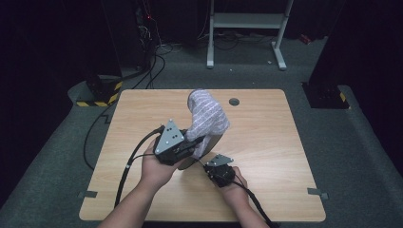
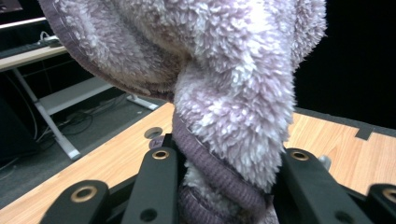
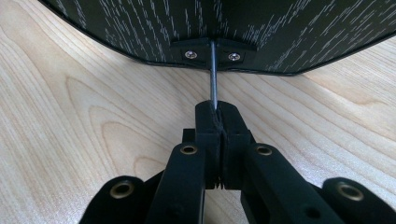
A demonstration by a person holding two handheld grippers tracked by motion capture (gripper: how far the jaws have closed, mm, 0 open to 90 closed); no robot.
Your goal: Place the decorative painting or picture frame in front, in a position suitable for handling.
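Black jaws of the left gripper (image 2: 219, 186) pinch the fleecy lilac garment (image 2: 233, 93), bunched between them. Right gripper (image 3: 215, 140), jaws clamped shut on a thin metal hook (image 3: 213, 70), perhaps a hanger's, steadies it. Next: drawing the fabric free.

The pale lilac fleece cloth (image 2: 233, 93) looks shaggy and soft, edged with a smooth darker hem. The light wooden table (image 3: 70, 116) shows smooth matt grain. At the frame's top, a dark white-flecked board (image 3: 280, 32) bears a thin shiny metal rod (image 3: 213, 74); the black gripper jaws look matt plastic
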